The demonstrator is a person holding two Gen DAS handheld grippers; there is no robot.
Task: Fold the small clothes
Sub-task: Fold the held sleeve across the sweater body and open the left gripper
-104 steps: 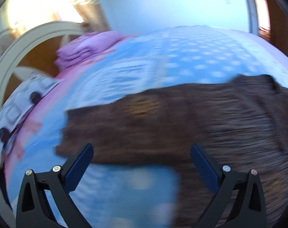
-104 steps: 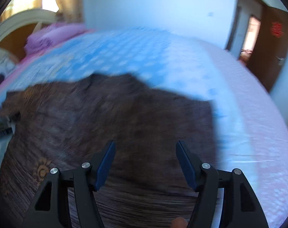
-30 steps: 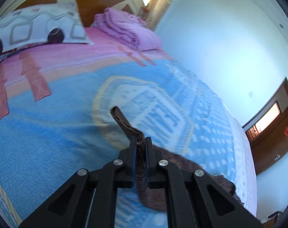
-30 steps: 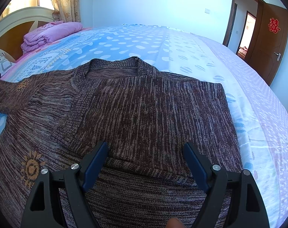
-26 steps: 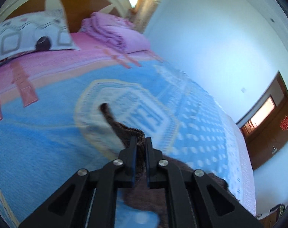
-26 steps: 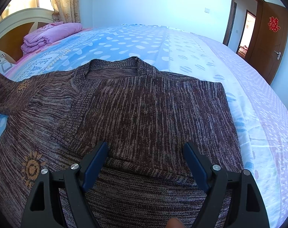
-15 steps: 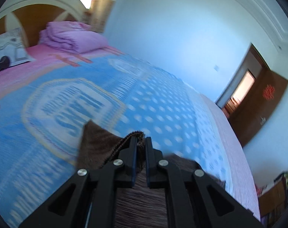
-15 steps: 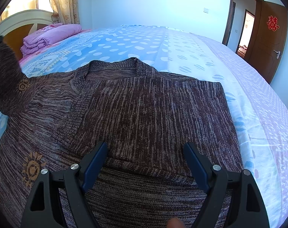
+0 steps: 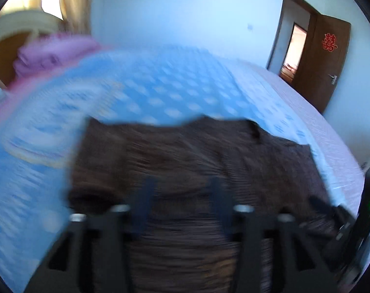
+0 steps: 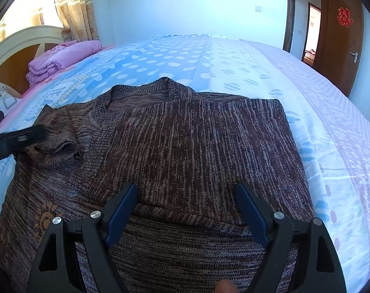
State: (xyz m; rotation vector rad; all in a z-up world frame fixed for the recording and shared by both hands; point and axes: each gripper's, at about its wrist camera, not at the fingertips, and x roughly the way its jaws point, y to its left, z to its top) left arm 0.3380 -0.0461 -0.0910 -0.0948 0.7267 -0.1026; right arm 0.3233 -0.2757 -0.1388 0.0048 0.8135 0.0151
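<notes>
A brown knit sweater (image 10: 197, 146) lies flat on the blue dotted bedspread (image 10: 180, 53), neckline at the far side. Its left sleeve (image 10: 55, 139) is folded in over the body and lies bunched. My left gripper (image 9: 180, 195) is open above the sweater (image 9: 197, 161); its view is blurred by motion. It shows at the left edge of the right wrist view (image 10: 16, 139), just beside the folded sleeve. My right gripper (image 10: 187, 207) is open and empty, low over the sweater's lower part.
A folded purple blanket (image 10: 63, 56) and a white headboard (image 10: 21, 41) stand at the far left. A patterned pillow (image 10: 2, 105) lies at the left edge. A brown door (image 10: 338, 36) stands open at the right. The bed's right side is lilac sheet (image 10: 331, 112).
My left gripper carried the sleeve in over the sweater's body, let it go and opened. The right gripper has stayed still and open.
</notes>
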